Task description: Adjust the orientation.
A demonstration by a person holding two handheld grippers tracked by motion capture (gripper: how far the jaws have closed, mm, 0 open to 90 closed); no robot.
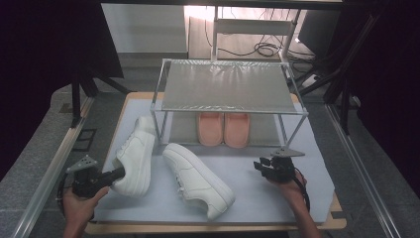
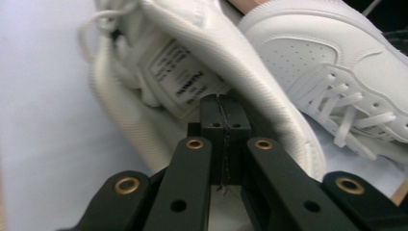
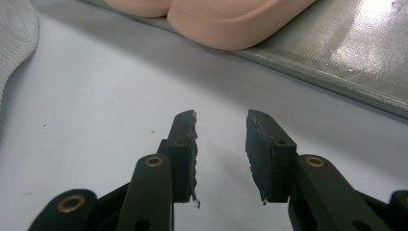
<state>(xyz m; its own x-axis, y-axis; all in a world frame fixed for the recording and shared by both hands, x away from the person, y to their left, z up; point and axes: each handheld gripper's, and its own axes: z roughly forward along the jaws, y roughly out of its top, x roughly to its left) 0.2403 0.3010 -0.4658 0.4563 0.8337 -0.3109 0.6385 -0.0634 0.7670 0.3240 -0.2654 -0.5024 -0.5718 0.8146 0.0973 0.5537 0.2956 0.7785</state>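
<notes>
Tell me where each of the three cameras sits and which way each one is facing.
High view: above the person's side, looking forward and down at the rack; both hands and grippers enter from below.
Left gripper view: rides the left gripper, facing the left sneaker; its jaws are shut on the collar.
Right gripper view: rides the right gripper, facing the pink slippers; its jaws are open.
Shared: both gripper views catch the second sneaker.

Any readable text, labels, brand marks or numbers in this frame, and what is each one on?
One printed label, none of it legible: the white label sewn inside the tongue of the white sneaker that the left gripper has pinched carries several lines of dark print, too blurred and tilted to read.
Second sneaker, pink slippers, shoe rack: no text or marks visible.
</notes>
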